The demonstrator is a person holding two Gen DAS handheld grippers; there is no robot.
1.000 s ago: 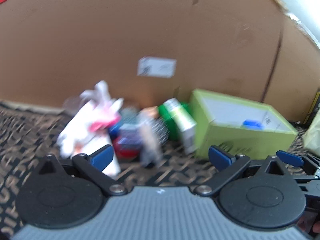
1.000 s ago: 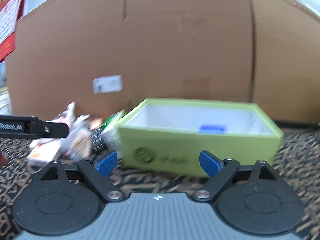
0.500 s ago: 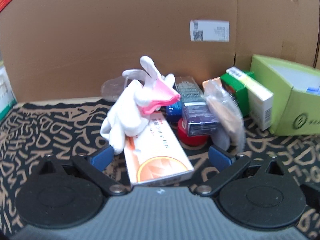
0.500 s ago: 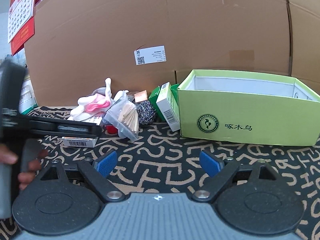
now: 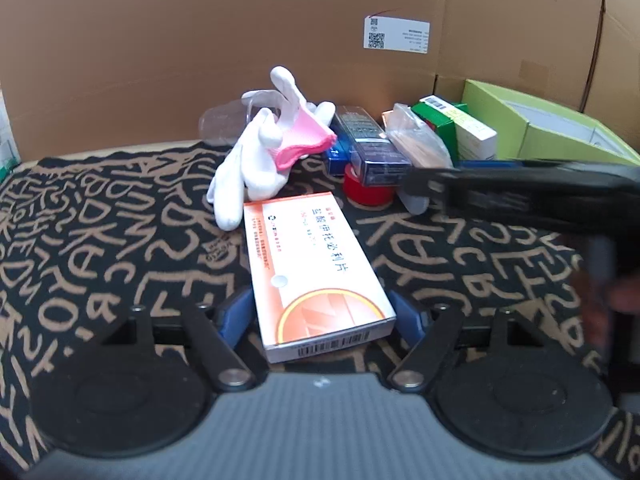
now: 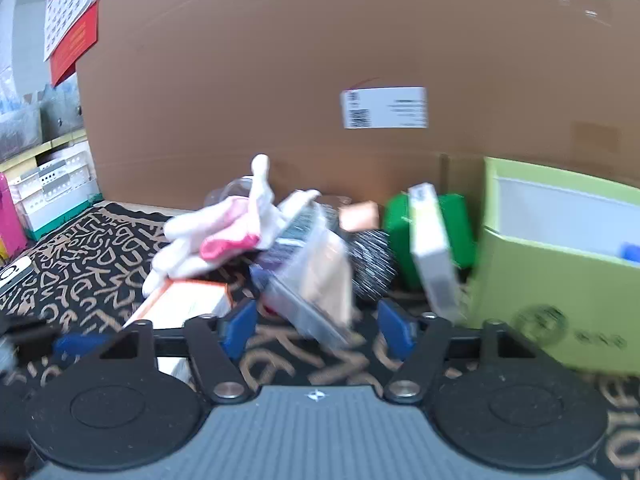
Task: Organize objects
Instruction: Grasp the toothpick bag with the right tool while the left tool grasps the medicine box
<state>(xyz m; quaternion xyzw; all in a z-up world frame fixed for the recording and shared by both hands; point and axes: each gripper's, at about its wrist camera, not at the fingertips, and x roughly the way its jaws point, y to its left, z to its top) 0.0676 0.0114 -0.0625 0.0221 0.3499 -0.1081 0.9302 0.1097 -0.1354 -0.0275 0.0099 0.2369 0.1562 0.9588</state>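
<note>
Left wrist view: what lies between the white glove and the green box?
In the left wrist view, between the white glove and the green box: a dark blue carton, red tape roll, clear bag, upright cartons.

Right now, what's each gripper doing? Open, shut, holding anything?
Left gripper: jaws open, straddling the near end of the orange-white medicine box, not clamped.
Right gripper: jaws open, holding nothing.

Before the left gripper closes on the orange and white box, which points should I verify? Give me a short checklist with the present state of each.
1. Left gripper open: ok.
2. Orange and white box between the fingers: ok.
3. Fingers touching the box sides: cannot tell.
4. White glove off the box: not ok, it seems to overlap the far end.
5. Right gripper away from the box: ok, it points at the plastic bag.
6. Green box open: ok.
</note>
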